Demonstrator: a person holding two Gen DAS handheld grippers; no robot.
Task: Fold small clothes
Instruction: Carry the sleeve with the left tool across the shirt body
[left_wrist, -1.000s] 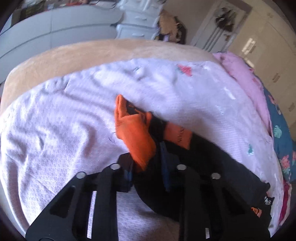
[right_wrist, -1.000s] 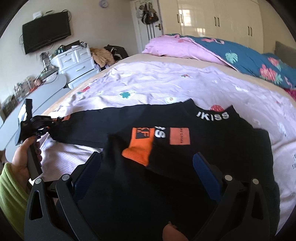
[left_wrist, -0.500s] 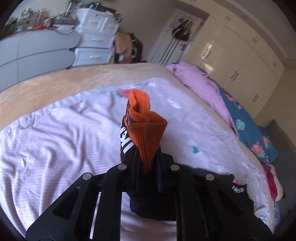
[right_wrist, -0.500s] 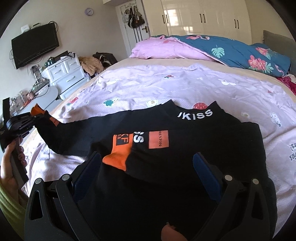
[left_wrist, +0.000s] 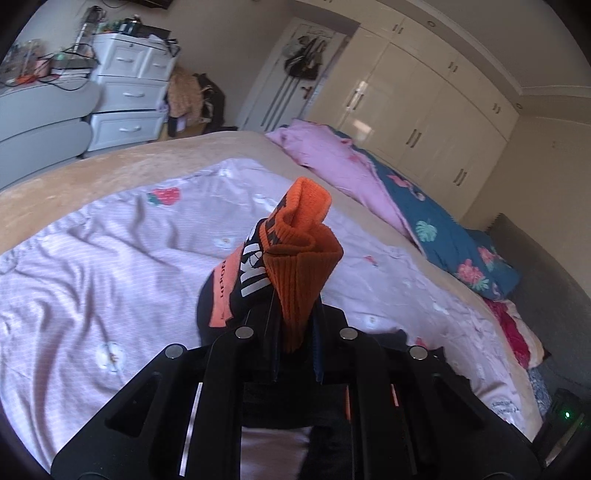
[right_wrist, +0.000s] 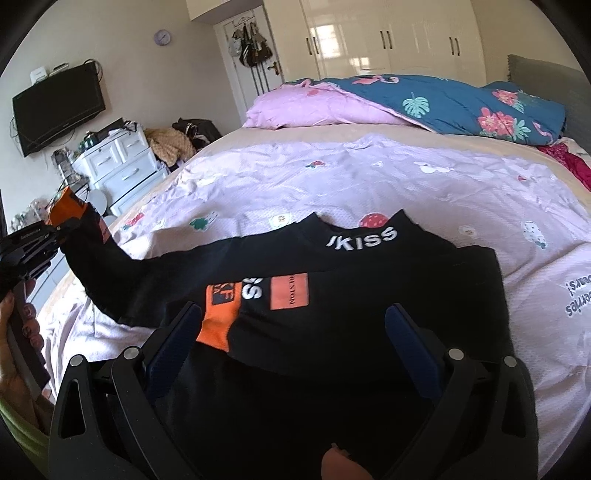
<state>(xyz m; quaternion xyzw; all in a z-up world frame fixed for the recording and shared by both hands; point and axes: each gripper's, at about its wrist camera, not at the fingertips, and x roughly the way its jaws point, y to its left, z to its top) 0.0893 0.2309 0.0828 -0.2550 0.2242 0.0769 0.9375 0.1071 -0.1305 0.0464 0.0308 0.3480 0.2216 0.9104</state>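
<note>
A black top (right_wrist: 369, 280) with white lettering and orange patches lies on the lilac sheet (right_wrist: 332, 177) of the bed. My left gripper (left_wrist: 295, 332) is shut on the orange cuff (left_wrist: 299, 251) of its left sleeve and holds it lifted off the bed. From the right wrist view that sleeve (right_wrist: 122, 273) stretches up to the left gripper (right_wrist: 55, 229) at the far left. The other sleeve (right_wrist: 221, 314) is folded across the chest. My right gripper (right_wrist: 291, 332) hovers open over the top's body, nothing between its blue pads (right_wrist: 173, 332).
A pink and blue floral duvet (right_wrist: 424, 99) is bunched at the far side of the bed. White drawers (left_wrist: 129, 92) and a grey desk (left_wrist: 40, 122) stand beyond the bed's end. Wardrobes (left_wrist: 424, 110) line the far wall. A person's hand (right_wrist: 22, 332) grips the left handle.
The left gripper has shut on the orange cuff and lifted it off the bed, swinging toward the duvet side. The right gripper drifted slightly and stayed open.
</note>
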